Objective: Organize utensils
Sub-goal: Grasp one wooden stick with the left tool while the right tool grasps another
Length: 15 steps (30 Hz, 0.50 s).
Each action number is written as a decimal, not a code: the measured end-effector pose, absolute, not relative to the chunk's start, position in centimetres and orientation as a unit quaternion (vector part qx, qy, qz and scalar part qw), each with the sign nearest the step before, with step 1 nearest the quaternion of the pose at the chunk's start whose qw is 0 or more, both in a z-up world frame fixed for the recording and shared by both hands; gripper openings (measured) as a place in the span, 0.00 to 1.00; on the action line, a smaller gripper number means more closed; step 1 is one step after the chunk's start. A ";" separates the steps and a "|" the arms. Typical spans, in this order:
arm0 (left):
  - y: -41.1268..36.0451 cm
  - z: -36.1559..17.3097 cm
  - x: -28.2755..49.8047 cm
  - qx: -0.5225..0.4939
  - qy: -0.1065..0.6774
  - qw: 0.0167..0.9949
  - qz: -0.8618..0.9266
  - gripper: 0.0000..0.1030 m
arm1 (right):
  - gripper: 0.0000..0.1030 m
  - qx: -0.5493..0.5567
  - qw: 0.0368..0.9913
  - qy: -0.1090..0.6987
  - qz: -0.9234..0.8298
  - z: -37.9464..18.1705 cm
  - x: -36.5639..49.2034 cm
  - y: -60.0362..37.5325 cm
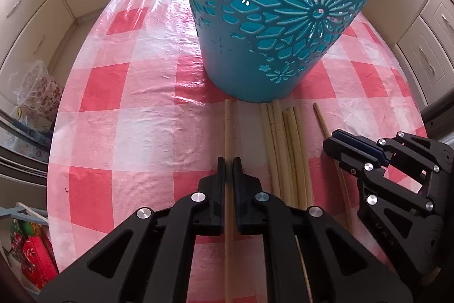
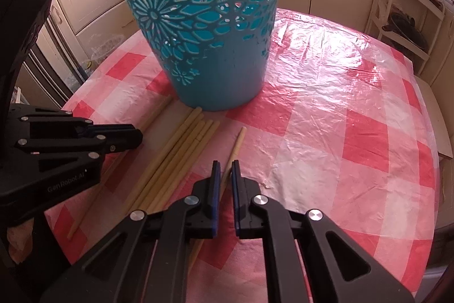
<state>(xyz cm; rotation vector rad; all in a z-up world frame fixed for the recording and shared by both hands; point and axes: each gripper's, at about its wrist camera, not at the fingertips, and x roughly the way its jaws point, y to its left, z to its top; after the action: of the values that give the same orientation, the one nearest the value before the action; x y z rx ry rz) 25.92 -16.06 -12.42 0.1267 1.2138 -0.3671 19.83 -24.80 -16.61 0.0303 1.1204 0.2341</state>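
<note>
From the left wrist view, the left hand-held gripper is clamped on one chopstick lying on the bench. Beside it lie five bundled chopsticks, then one more under the right hand-held gripper, whose jaw state I cannot tell here. One teal basket stands upright beyond.

From the right wrist view, the right hand-held gripper straddles the lone chopstick, jaws slightly apart.

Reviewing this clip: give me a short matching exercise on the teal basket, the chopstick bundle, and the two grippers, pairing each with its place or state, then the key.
1. teal basket
2. chopstick bundle
3. left gripper
4. right gripper

A. lying loose on the tablecloth between the two grippers
B. shut on the leftmost single chopstick
C. standing upright past the chopstick tips
D. jaws either side of the rightmost single chopstick, a gap showing

Pairs: 1-C, 2-A, 3-B, 4-D
</note>
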 end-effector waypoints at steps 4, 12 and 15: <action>-16.2 -12.2 25.9 0.085 0.564 0.803 -0.172 0.05 | 0.08 -0.004 0.840 0.533 0.096 -16.6 20.0 -24.1; -14.0 -10.5 23.3 0.057 0.520 0.837 -0.162 0.05 | 0.05 0.100 0.851 0.509 0.083 -16.5 17.4 -26.3; -12.4 -8.2 22.2 0.036 0.487 0.856 -0.169 0.05 | 0.05 0.128 0.862 0.485 0.076 -16.2 16.9 -27.5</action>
<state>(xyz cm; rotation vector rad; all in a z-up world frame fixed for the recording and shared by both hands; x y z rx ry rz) 22.18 -12.45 -8.20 0.0754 1.0240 -0.3546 16.94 -27.45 -16.20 0.2683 1.0163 0.1597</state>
